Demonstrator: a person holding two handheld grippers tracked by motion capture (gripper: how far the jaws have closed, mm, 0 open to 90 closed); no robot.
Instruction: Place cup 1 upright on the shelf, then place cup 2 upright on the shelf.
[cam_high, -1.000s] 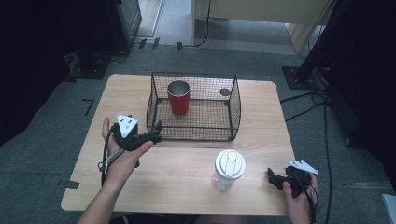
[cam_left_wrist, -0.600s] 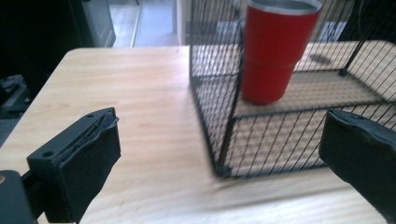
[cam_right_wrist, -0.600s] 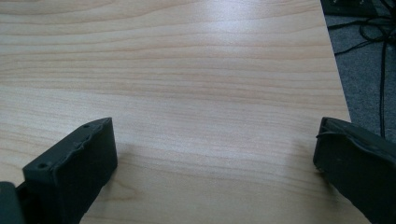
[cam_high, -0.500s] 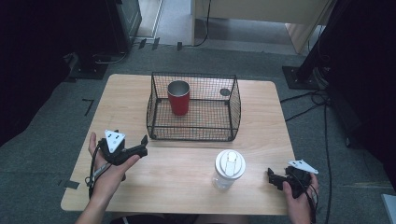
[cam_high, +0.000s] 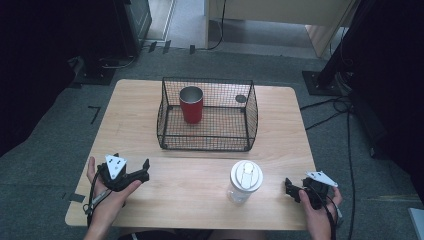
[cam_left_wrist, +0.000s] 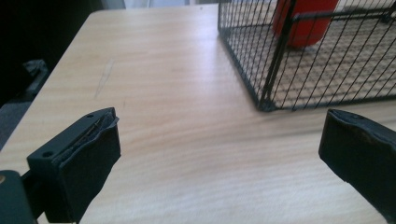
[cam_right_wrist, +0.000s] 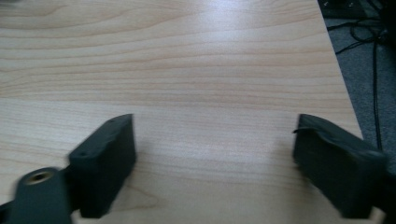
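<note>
Nearest, on the counter (cam_high: 190, 195): left gripper (cam_high: 146, 170) low by the near-left edge, jaws wide, nothing between. Right gripper (cam_high: 290, 190) at the near-right corner, jaws seemingly wide too, though blurred, and empty. Between them, nearer the right, a clear cup with white lid (cam_high: 246, 180), upright and untouched, likely next to go. Bare wood around it, but edges close behind both hands. Farther back, a black wire basket (cam_high: 205, 148), open-topped, with a red cup (cam_high: 191, 105) already standing inside at its left. Room left at its right.
</note>
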